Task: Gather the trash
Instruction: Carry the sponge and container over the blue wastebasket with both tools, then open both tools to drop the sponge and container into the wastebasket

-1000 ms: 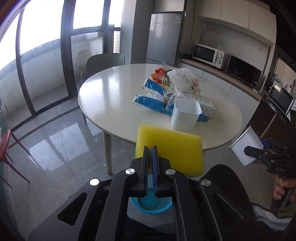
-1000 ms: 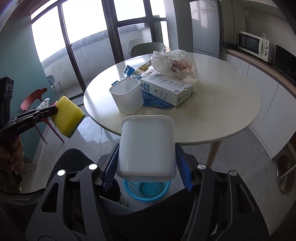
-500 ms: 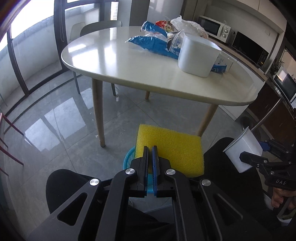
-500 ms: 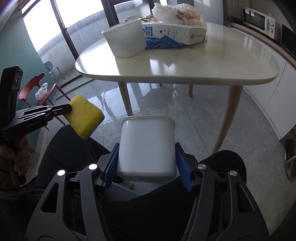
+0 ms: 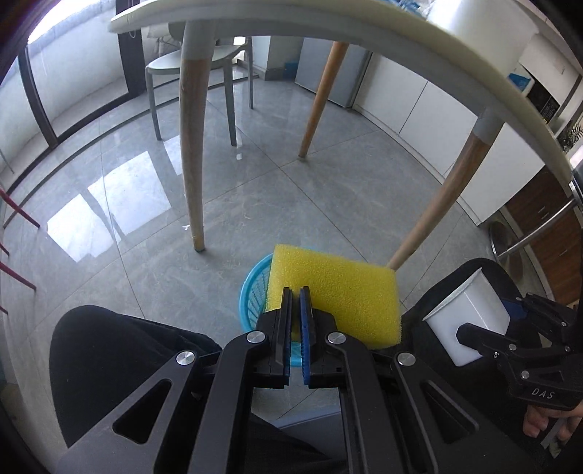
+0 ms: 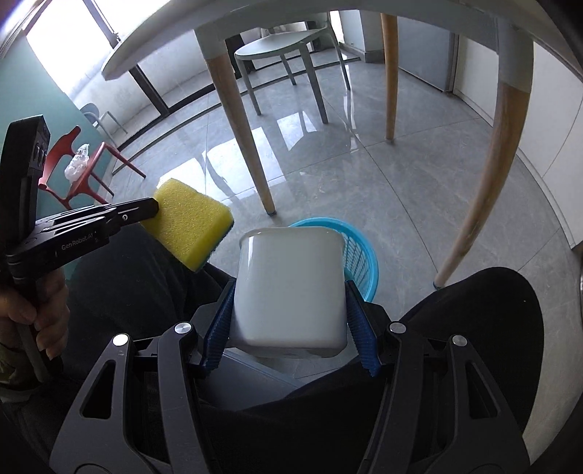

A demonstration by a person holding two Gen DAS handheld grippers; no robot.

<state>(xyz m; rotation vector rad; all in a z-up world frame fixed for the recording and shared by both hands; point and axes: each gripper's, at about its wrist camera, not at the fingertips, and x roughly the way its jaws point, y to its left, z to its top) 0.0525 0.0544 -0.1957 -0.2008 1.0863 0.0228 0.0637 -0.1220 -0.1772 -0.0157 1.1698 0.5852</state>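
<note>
My left gripper (image 5: pixel 296 291) is shut on a yellow sponge (image 5: pixel 337 291) and holds it above a blue basket (image 5: pixel 253 291) on the floor. The sponge (image 6: pixel 189 224) and left gripper (image 6: pixel 153 208) also show in the right wrist view. My right gripper (image 6: pixel 289 288) is shut on a white plastic cup (image 6: pixel 289 284), held over the same blue basket (image 6: pixel 359 251). The cup (image 5: pixel 468 315) and right gripper (image 5: pixel 510 324) show at the right of the left wrist view. The basket's inside is mostly hidden.
The round white table (image 5: pixel 364 32) is overhead with wooden legs (image 5: pixel 191 146) (image 6: pixel 477 204) close to the basket. A grey chair (image 6: pixel 284 47) stands beyond, a red chair (image 6: pixel 80 164) at the left. My dark-clothed knees (image 5: pixel 120 350) flank the basket.
Both grippers have dropped from table height to below the tabletop, carrying the sponge and the cup down over the blue basket. Both stay shut on their loads.
</note>
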